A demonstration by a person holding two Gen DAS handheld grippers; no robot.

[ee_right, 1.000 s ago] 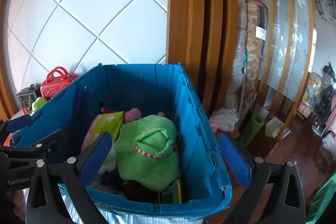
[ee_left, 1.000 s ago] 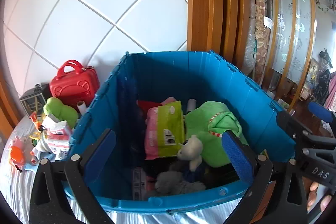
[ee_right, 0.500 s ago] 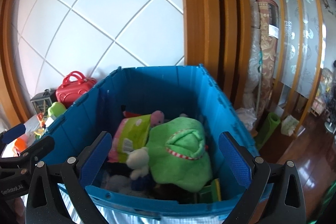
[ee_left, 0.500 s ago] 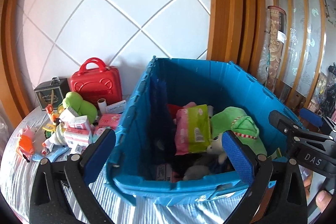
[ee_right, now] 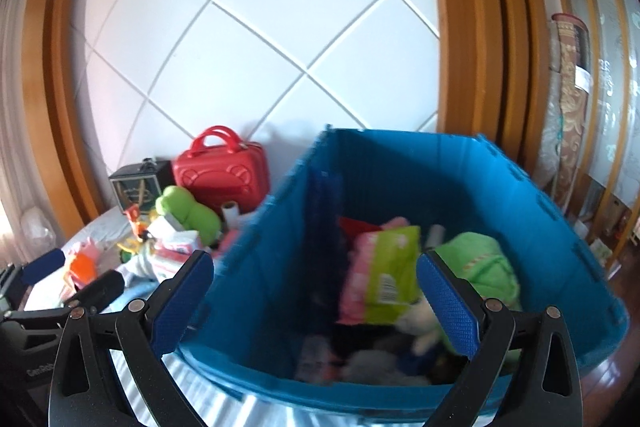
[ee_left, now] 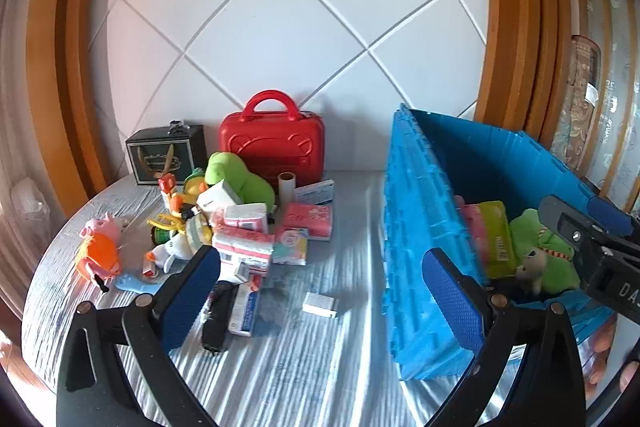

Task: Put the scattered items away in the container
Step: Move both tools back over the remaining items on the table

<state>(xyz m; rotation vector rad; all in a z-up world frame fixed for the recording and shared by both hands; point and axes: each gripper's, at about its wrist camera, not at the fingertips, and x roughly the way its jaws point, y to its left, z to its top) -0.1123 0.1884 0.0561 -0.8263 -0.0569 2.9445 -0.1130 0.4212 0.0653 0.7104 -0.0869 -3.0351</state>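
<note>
Left wrist view: the left gripper is hovering wide and empty left of the bin, facing the scattered pile before the red case.

Right wrist view: the right gripper is gaping wide, empty, over the bin, where a green plush is lying.

Bare table strip is running clear between toy pile and blue bin; only a small white box is sitting in it. Bin's tall left wall is blocking sideways entry. Bin top is lying open, contents filling the lower part.
</note>
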